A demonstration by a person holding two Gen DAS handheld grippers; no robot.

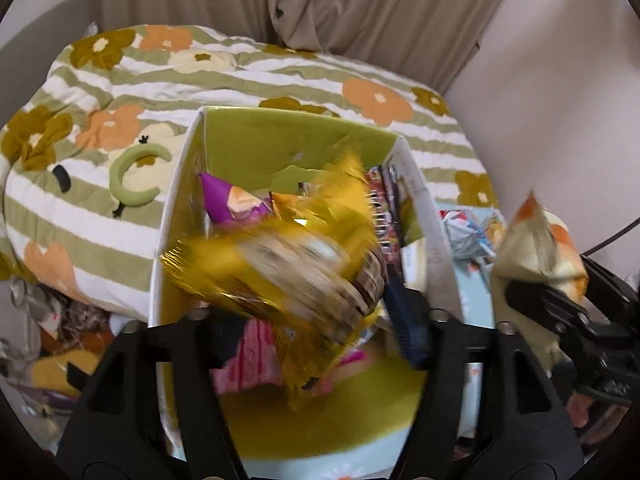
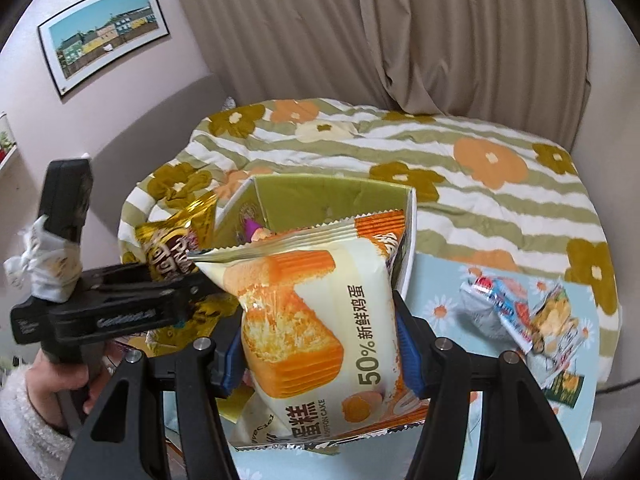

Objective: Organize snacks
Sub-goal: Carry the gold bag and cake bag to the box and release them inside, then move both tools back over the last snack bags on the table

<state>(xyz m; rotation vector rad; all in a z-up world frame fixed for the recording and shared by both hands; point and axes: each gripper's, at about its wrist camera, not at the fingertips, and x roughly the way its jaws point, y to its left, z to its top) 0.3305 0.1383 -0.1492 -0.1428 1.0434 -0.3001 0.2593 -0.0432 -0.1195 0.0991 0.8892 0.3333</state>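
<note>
My left gripper is shut on a gold snack pack and holds it over the open green-lined box. The pack is blurred. The box holds a purple packet, a pink packet and other snacks. My right gripper is shut on a cream and orange chiffon cake pack, held just in front of the box. The left gripper with the gold pack shows at the left of the right wrist view. The cake pack shows at the right of the left wrist view.
A striped flower quilt lies behind the box. Loose snack packets lie on a light blue daisy cloth to the right of the box. Curtains hang behind. Clutter lies at the lower left.
</note>
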